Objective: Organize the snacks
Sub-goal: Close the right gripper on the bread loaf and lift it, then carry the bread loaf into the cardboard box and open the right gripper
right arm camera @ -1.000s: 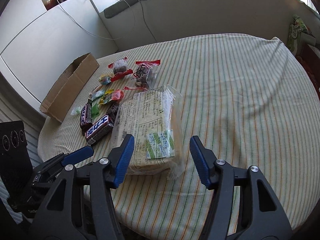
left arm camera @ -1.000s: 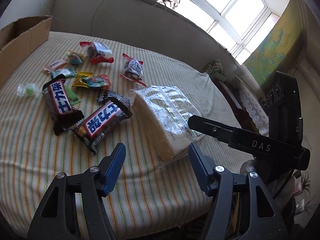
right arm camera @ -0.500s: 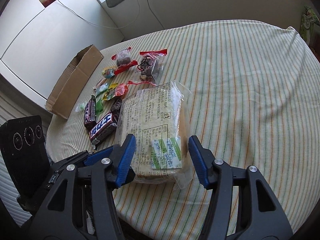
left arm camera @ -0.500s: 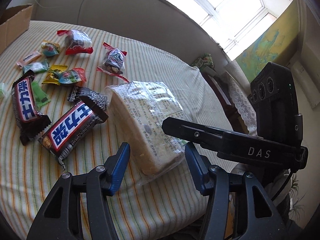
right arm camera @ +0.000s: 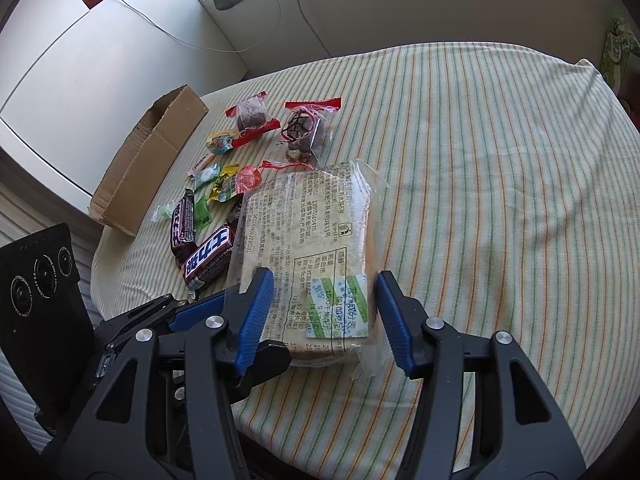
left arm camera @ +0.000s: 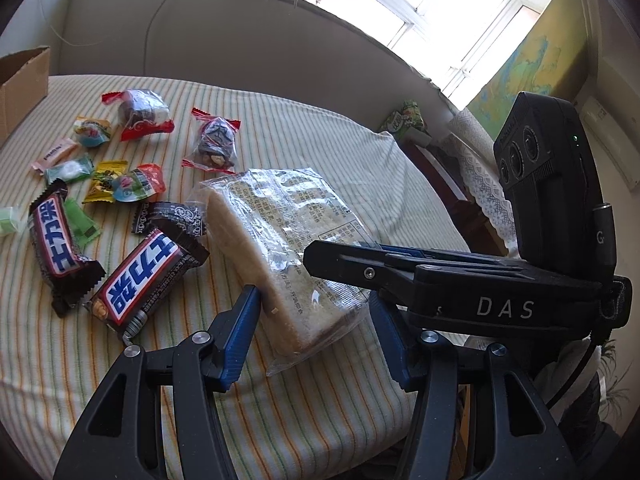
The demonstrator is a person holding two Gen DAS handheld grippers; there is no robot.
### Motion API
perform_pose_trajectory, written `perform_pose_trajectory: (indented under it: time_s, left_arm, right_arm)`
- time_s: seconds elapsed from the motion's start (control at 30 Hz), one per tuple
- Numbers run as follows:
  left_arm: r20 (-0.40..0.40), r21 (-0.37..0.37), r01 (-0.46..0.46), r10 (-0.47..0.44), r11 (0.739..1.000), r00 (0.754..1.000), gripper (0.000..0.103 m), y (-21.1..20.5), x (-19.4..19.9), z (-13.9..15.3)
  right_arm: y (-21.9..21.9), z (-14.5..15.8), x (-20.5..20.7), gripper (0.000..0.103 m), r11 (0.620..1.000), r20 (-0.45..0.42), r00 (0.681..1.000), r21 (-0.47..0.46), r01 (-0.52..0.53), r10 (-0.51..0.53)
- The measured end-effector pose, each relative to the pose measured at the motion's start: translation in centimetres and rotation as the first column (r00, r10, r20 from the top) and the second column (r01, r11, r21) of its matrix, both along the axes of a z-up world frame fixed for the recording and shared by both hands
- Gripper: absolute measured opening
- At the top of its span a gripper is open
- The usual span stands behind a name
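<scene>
A clear-wrapped bag of sliced bread [left arm camera: 280,248] lies on the striped tablecloth [left arm camera: 340,152]; it also shows in the right wrist view [right arm camera: 316,256]. My left gripper [left arm camera: 316,320] is open, its blue pads on either side of the bag's near corner. My right gripper [right arm camera: 324,304] is open and straddles the bag's near end. Two dark chocolate bars [left arm camera: 148,280] [left arm camera: 56,236] and several small wrapped sweets [left arm camera: 132,184] lie left of the bread. An open cardboard box [right arm camera: 148,160] sits at the table's left edge.
The right gripper's body [left arm camera: 460,280] crosses the left wrist view over the bread's near right corner. The left gripper's body [right arm camera: 44,308] shows at the lower left of the right wrist view. The table's front edge [right arm camera: 360,412] is close below both grippers.
Both grippers have moved forward onto the bread bag, so its near end now lies between each pair of pads. The jaws remain open. The snacks have not moved.
</scene>
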State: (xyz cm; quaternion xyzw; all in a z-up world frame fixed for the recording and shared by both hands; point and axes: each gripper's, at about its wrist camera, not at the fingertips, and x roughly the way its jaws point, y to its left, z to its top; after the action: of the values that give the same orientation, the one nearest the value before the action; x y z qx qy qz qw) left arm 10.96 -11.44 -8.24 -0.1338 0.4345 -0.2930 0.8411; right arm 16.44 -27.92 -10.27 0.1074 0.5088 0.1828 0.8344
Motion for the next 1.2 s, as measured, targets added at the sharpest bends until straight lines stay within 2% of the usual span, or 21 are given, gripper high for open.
perform_pose_trajectory:
  time_s: [0.27, 0.53, 1.0, 1.2]
  left_arm:
    - [0.040, 0.000, -0.036, 0.036, 0.999, 0.999, 0.056, 2.4, -0.1, 1.2]
    - [0.106, 0.000, -0.119, 0.119, 0.993, 0.987, 0.056, 6.8, 0.2, 3.4]
    - [0.168, 0.006, -0.292, 0.287, 0.956, 0.943, 0.056, 15.5, 1.4, 5.7]
    - [0.177, 0.017, -0.356, 0.348, 0.934, 0.921, 0.056, 18.9, 1.8, 5.9]
  right_arm:
    - [1.9, 1.4, 0.3, 0.055, 0.999, 0.030, 0.999, -0.008, -0.035, 0.035]
    - [6.0, 3.9, 1.8, 0.055, 0.994, 0.078, 0.991, -0.010, -0.106, 0.106]
    - [16.5, 7.1, 5.0, 0.055, 0.965, 0.132, 0.956, -0.019, -0.262, 0.262]
    - [21.1, 7.2, 6.1, 0.055, 0.948, 0.139, 0.938, -0.013, -0.318, 0.317]
